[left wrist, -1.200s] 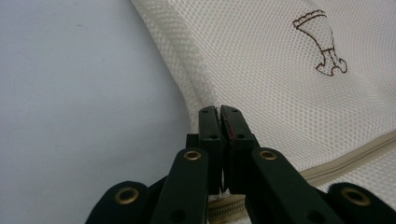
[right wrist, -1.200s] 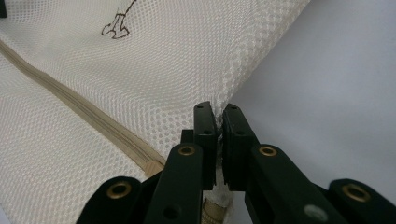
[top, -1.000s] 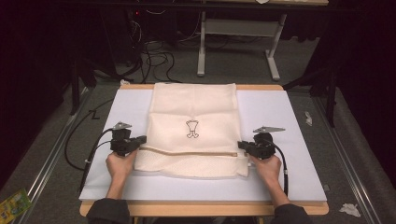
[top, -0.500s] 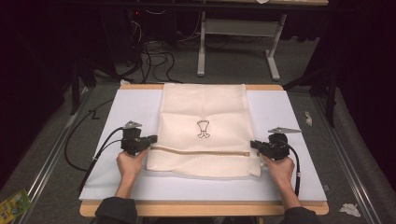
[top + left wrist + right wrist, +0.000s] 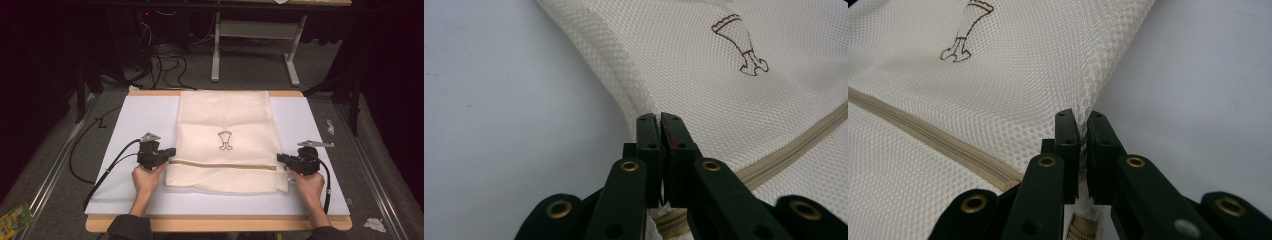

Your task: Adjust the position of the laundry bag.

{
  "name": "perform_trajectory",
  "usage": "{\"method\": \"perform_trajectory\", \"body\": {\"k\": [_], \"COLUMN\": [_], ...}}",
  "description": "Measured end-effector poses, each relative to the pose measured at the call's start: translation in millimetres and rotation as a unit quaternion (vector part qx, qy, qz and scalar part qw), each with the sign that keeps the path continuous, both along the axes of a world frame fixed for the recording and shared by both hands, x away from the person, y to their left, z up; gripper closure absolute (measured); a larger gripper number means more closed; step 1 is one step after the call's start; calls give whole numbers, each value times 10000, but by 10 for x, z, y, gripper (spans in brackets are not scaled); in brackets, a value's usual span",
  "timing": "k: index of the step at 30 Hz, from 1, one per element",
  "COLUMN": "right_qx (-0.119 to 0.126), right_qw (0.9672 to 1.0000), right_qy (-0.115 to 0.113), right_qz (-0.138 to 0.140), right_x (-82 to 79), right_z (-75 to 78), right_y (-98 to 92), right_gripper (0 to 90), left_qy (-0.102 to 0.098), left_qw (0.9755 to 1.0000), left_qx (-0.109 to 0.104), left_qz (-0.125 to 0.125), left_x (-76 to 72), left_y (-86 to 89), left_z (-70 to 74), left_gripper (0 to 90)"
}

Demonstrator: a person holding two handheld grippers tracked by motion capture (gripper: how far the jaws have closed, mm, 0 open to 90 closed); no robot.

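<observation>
Left gripper (image 5: 167, 152) clenched on mesh bag (image 5: 226, 142) edge at 9 o'clock, right gripper (image 5: 282, 158) pinching edge at 3; bag mid-mat; risk: thin bite slipping, uneven pull skewing bag

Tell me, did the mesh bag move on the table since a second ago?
Yes. The mesh bag, pinched by both grippers, slid toward the right side of the white mat; more mat shows on its left now.
</observation>
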State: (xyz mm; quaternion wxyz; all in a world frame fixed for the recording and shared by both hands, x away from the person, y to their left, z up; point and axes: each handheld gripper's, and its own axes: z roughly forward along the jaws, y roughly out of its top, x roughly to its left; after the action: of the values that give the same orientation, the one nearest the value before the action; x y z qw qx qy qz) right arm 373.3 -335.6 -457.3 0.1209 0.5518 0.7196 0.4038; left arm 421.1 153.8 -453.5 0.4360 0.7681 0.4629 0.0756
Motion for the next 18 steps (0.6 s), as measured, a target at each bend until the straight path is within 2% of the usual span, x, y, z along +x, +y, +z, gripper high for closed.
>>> {"method": "perform_trajectory", "body": {"k": [6,10,18], "right_qx": [3,-48,-68], "right_qw": [10000,10000,10000], "right_qy": [-6,-13,-9], "right_qz": [-1,-15,-17], "right_x": [-74,-102,-106], "right_z": [-8,-40,-80], "right_y": [-59,-80,-80], "right_gripper": [865,863,857], "left_qy": [79,78,36], "left_qw": [9999,10000,9997], "left_qx": [39,25,229], "left_qz": [-83,-54,-18], "left_x": [-33,-55,-96], "left_y": [-48,-79,-107], "left_z": [-39,-55,-87], "left_gripper": [876,875,864]}}
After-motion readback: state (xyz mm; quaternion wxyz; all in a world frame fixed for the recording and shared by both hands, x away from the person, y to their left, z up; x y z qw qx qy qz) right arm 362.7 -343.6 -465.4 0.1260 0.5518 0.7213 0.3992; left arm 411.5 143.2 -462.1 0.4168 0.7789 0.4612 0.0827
